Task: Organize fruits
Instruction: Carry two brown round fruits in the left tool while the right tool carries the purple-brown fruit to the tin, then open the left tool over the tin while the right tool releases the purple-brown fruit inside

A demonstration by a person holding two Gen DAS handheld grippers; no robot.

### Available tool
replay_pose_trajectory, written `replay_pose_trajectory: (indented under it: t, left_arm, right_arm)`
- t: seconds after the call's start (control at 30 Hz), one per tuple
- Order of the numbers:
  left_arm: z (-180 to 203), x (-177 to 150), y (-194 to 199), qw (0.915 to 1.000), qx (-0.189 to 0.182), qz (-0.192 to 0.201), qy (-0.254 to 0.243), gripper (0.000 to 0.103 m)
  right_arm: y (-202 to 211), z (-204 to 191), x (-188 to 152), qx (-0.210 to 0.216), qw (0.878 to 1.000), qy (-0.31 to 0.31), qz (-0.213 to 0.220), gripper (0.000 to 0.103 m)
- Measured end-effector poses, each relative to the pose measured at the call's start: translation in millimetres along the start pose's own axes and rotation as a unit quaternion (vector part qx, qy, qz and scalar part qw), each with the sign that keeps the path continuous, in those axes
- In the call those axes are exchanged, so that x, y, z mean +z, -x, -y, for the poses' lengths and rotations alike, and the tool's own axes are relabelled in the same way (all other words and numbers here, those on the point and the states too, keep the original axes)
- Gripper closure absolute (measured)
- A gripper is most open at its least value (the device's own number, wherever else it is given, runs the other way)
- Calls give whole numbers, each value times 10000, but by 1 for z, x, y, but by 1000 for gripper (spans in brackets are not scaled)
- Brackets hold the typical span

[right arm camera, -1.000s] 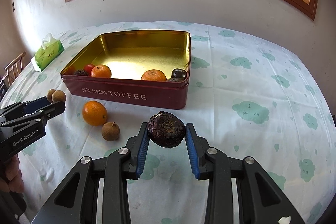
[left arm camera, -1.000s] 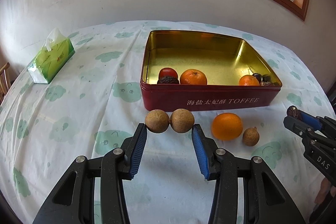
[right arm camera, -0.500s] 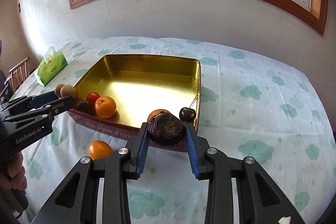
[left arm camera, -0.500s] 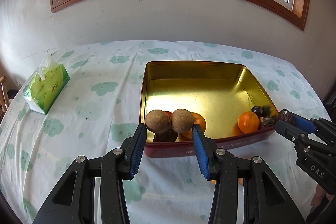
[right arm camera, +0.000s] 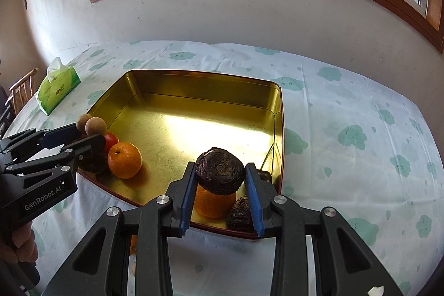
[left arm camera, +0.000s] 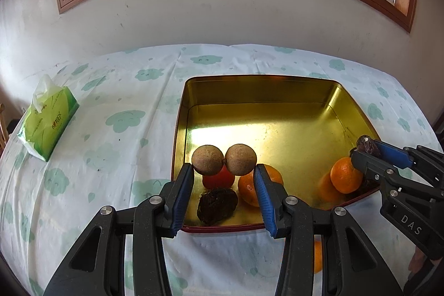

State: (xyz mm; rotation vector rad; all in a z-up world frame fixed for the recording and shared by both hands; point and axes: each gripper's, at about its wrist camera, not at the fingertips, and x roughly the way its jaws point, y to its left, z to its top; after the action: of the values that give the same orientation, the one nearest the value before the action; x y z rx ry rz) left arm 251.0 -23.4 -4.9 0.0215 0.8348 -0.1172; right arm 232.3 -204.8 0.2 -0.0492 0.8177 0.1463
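Risk check, both grippers loaded and hanging over the near side of the tin (left arm camera: 344, 96).

Left gripper (left arm camera: 224, 179) is pinching a joined pair of brown longans (left arm camera: 224, 163) end to end, one blue pad (left arm camera: 183, 193) on each outer side. Nothing is gripping the seam between them, so the pair may be folding or popping out if the squeeze is shifting. Directly under them: red fruit (left arm camera: 217, 179), dark water chestnut (left arm camera: 217, 202), orange (left arm camera: 263, 185), all crowded at the tin's 7 o'clock corner. A drop there is likely bouncing off round fruit, possibly over the near rim onto the tablecloth (left arm camera: 111, 146).

Right gripper (right arm camera: 220, 182) is clamping a dark water chestnut (right arm camera: 220, 170) across its flat sides, above another orange (right arm camera: 213, 203) and more dark fruit (right arm camera: 240, 214) at the tin's 5 o'clock corner. Same stacking and rolling risk.

Grippers are sitting well apart, left one at 9 o'clock in the right wrist view, so no clash looming.

One orange (left arm camera: 317, 255) is lying outside the tin, mostly hidden behind the left gripper's frame; easy to be missing.

Tissue pack (left arm camera: 47, 121) at 10 o'clock, clear of everything.
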Motion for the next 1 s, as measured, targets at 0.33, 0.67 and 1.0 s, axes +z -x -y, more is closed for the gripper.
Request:
replay_pose_trajectory:
  t: [0.33, 0.67, 1.0]
  left_arm:
    - [2, -1, -12, 10000, 38, -50, 38, 57]
    - [1, 0, -13, 10000, 81, -38, 36, 57]
    - [3, -5, -4, 9999, 116, -74, 77, 55]
  right_arm:
    - [-17, 1, 2, 30, 9999, -56, -135, 71]
    - [-17, 1, 3, 56, 9997, -134, -171, 71]
    - [3, -2, -6, 42, 9997, -193, -105, 71]
